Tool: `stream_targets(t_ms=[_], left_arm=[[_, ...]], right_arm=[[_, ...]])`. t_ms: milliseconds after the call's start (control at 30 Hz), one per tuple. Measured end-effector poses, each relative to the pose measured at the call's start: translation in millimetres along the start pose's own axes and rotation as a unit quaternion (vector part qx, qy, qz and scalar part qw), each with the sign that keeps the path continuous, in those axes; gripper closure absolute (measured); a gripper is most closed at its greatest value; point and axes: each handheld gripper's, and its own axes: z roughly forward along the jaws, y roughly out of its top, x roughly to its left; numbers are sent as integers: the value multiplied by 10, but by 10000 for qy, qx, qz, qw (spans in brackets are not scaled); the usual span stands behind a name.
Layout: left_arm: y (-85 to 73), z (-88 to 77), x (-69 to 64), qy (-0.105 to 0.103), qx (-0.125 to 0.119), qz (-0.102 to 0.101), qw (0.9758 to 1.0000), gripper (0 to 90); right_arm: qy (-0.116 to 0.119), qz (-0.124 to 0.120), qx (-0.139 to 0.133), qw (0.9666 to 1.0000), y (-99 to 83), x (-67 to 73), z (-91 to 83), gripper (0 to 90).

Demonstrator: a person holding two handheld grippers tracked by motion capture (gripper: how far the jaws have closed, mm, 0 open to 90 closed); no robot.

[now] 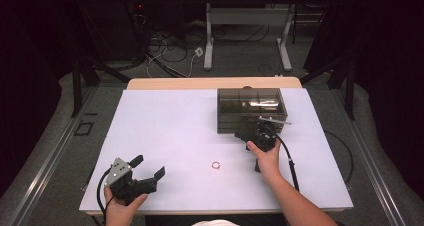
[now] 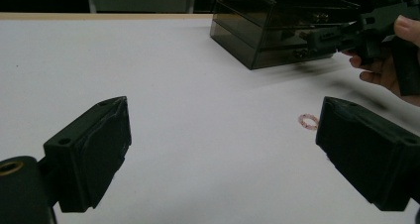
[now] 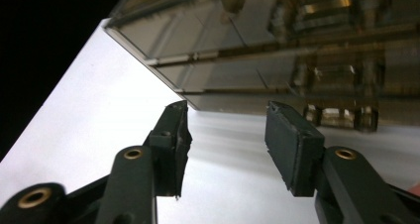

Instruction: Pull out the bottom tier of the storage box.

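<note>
Before the drawer box (image 1: 251, 108), right claw (image 1: 254, 134) half-open, level, left claw (image 1: 148, 167) resting agape.

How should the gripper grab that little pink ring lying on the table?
The ring lies flat on the bare white table, so there is nothing to slide under. Probably best to come straight down from above and pinch across its thin band, one pad on each outer edge. The left gripper is open and nearer on that side, with the ring just ahead of its jaws.
</note>
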Motion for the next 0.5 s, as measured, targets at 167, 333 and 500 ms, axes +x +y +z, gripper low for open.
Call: stream_targets(t_ms=[167, 333, 500], left_arm=[[4, 18, -1, -38, -1, 2, 10000, 72], [9, 36, -6, -73, 6, 13, 10000, 72], [10, 42, -7, -73, 19, 26, 10000, 72]], right_arm=[[31, 315, 88, 9995, -27, -43, 33, 534], [123, 788, 211, 9966, -24, -127, 56, 544], [40, 957, 206, 9952, -24, -171, 73, 550]])
